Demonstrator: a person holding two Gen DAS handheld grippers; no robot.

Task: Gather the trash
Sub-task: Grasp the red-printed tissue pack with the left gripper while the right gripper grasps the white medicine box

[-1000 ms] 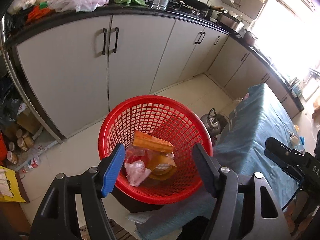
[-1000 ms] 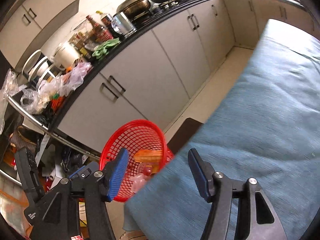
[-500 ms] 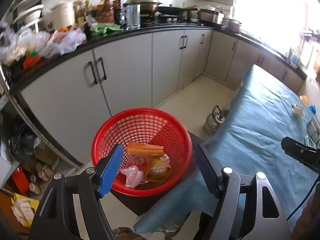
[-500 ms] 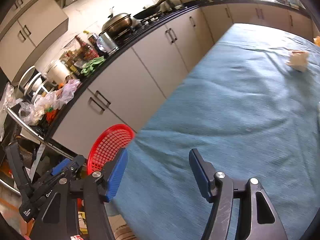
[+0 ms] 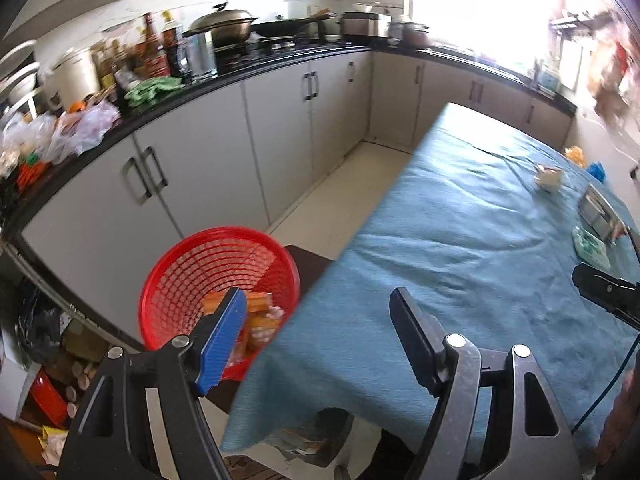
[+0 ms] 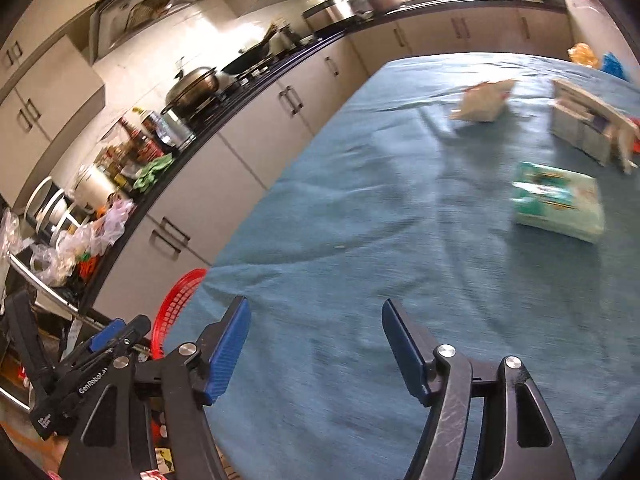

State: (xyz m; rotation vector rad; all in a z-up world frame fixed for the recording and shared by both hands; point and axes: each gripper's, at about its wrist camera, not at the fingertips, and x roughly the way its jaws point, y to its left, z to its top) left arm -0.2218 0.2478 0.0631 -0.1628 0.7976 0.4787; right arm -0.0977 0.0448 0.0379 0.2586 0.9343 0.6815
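Observation:
A red mesh basket (image 5: 224, 256) stands on a dark stool beside the table and holds orange and pink wrappers (image 5: 260, 316). My left gripper (image 5: 316, 320) hangs open and empty over the table's near corner, right of the basket. My right gripper (image 6: 316, 332) is over the blue cloth, its jaws opening with nothing between them. Ahead of it lie a green-and-white packet (image 6: 560, 208), a crumpled white carton (image 6: 480, 100) and a grey box (image 6: 584, 124). The carton (image 5: 550, 174) and packet (image 5: 590, 242) also show in the left wrist view. The basket's rim (image 6: 180, 300) peeks out at the table edge.
A blue cloth (image 5: 460, 248) covers the table. Grey cabinets (image 5: 192, 176) under a black counter crowded with pots, bottles and bags run along the left and back. Tiled floor (image 5: 340, 196) lies between cabinets and table. Clutter (image 5: 52, 380) sits on the floor left of the basket.
Both grippers swung right, away from the basket and over the blue cloth. The basket slid to the left of each view, and the packet, carton and box came into sight.

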